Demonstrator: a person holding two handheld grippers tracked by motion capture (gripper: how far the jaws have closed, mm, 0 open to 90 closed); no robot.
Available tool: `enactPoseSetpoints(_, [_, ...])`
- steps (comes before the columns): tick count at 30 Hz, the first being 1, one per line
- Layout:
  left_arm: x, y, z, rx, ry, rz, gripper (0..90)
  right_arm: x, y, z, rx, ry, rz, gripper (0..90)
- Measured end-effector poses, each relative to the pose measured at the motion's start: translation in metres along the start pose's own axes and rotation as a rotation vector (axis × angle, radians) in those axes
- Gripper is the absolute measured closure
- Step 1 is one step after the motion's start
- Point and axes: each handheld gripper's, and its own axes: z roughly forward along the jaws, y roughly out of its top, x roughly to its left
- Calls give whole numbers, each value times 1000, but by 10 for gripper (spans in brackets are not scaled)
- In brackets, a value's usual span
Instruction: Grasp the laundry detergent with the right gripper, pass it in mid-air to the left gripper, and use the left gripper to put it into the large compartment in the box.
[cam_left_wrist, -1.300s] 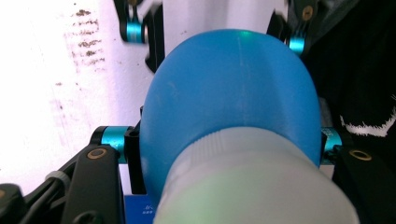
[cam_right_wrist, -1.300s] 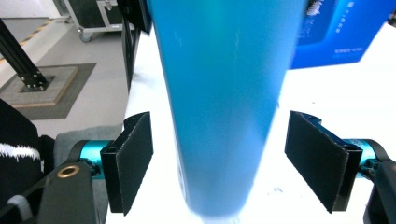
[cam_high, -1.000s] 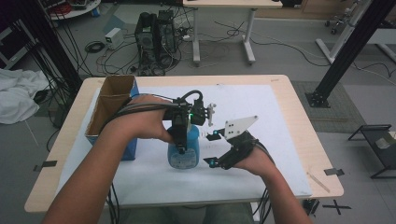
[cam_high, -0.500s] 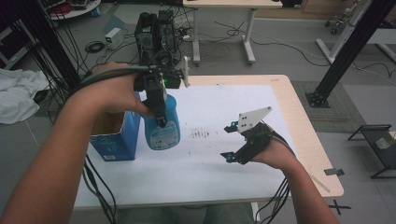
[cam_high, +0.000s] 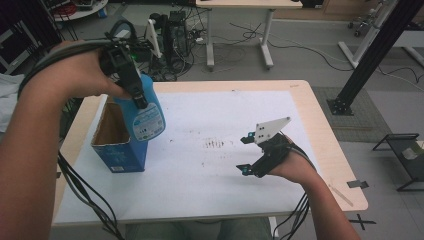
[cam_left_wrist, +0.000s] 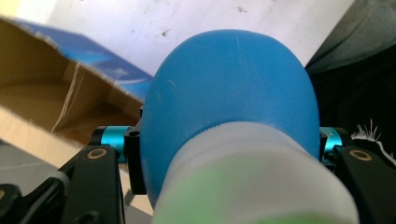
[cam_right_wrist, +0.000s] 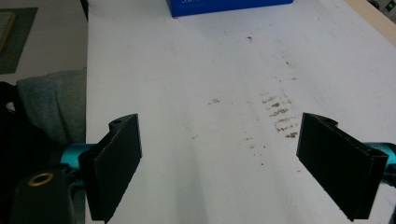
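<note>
Left hand-held gripper (cam_high: 131, 82) pinches blue plastic spray bottle (cam_high: 145, 115) above open blue cardboard box (cam_high: 120, 150). Right hand-held gripper (cam_high: 245, 155) spread, nothing between, over white desk (cam_high: 210, 190).

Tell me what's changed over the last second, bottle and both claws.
The left claw, shut on the blue bottle, carried it up and left from mid-table to above the open blue box. The right claw let go of the bottle; its jaws have just been opening, nothing between them. The box and white sheet stayed put.

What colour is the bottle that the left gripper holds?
Blue bottle, with a white cap end; the left gripper view shows it best.
</note>
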Motion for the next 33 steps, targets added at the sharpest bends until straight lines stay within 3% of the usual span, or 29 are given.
enactPoseSetpoints(4, [15, -9, -4, 5, 8, -56, 390, 0, 1, 1, -1, -5, 10, 132])
enactPoseSetpoints(10, [35, -20, -7, -14, -1, -178, 390, -1, 1, 5, 12, 0, 8, 131])
enactPoseSetpoints(13, [43, -24, -8, -25, 0, -211, 390, -2, 1, 6, 13, -4, 9, 132])
enactPoseSetpoints(16, [51, -27, -7, -9, 2, -206, 390, -3, 1, 7, 20, -3, 12, 132])
enactPoseSetpoints(22, [65, -35, -2, -10, 19, -246, 389, -4, 2, 9, 30, -2, 15, 131])
enactPoseSetpoints(24, [70, -37, 0, 3, 22, -241, 389, -5, 2, 10, 27, -3, 19, 132])
enactPoseSetpoints(33, [88, -44, 26, 18, 1, -277, 390, -4, 3, 16, 33, -3, 16, 132])
